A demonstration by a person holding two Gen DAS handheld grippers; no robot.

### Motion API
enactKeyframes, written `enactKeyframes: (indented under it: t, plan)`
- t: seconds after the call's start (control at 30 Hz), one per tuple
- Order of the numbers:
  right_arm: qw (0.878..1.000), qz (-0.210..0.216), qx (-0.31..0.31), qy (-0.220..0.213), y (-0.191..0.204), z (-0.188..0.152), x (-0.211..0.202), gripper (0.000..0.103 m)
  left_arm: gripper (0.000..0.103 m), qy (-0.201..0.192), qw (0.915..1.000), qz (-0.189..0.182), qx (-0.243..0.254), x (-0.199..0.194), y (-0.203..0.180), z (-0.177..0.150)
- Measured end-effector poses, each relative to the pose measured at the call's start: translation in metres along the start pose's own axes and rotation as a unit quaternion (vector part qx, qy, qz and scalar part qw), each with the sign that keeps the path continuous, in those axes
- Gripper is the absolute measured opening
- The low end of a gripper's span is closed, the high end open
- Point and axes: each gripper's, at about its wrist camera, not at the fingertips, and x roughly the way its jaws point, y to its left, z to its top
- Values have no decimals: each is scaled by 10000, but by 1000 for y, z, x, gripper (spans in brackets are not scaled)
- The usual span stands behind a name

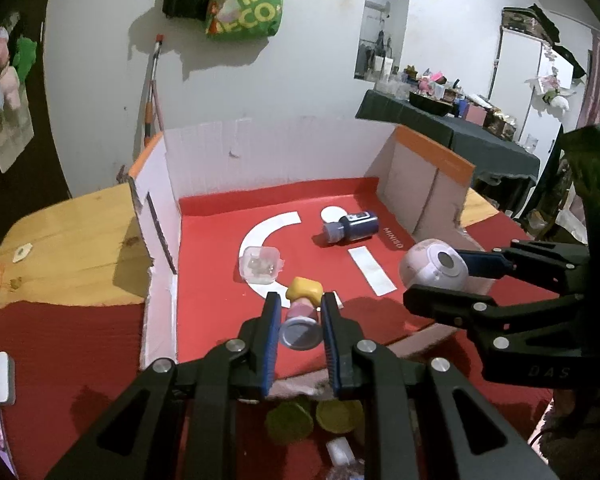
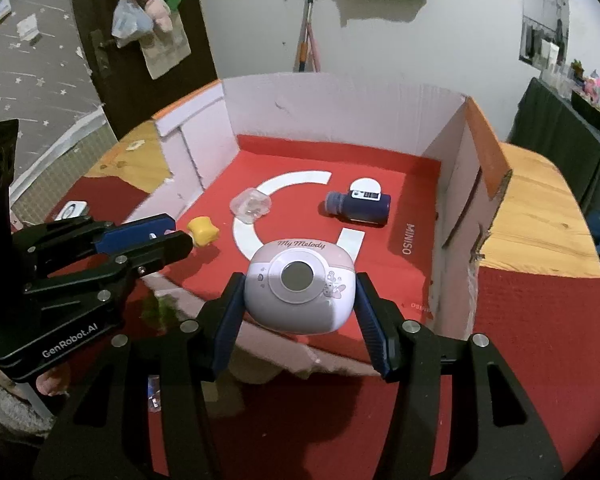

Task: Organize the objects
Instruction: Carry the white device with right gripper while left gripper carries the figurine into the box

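Your right gripper point(image 2: 298, 300) grips the pink My Melody case point(image 2: 299, 288) over the front edge of the cardboard box point(image 2: 340, 104). Your left gripper point(image 1: 298, 316) is closed on a small bottle with a yellow cap point(image 1: 302, 308). Inside the box lie 1 blue bottle point(image 2: 360, 206) on its side and 1 clear container point(image 2: 250, 206).

White wall point(image 1: 260, 80) at 12 o'clock, with hung green bag point(image 1: 246, 4). Dark door point(image 2: 100, 40) at 10 o'clock. Wooden table point(image 1: 72, 248) under red cloth point(image 1: 60, 344). Cluttered dark side table point(image 1: 460, 132) at 2 o'clock, white cabinet point(image 1: 520, 72) behind it.
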Motion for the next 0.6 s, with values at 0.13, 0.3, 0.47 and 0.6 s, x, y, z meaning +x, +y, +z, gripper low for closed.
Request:
enactKeyframes:
  t: [0.13, 0.3, 0.47, 0.6]
  plan:
    - [9998, -5, 55, 183, -6, 3, 16, 52, 21, 114, 9999, 23, -4, 14, 3, 1]
    - [9994, -36, 48, 334, -9, 5, 28, 52, 21, 276, 9996, 37, -28, 29, 7, 2]
    - [9989, -60, 85, 449, -14, 7, 38, 52, 21, 403, 9991, 51, -73, 42, 11, 3]
    - [9984, -60, 112, 549, -17, 8, 45, 52, 21, 505, 9987, 83, -83, 48, 13, 4]
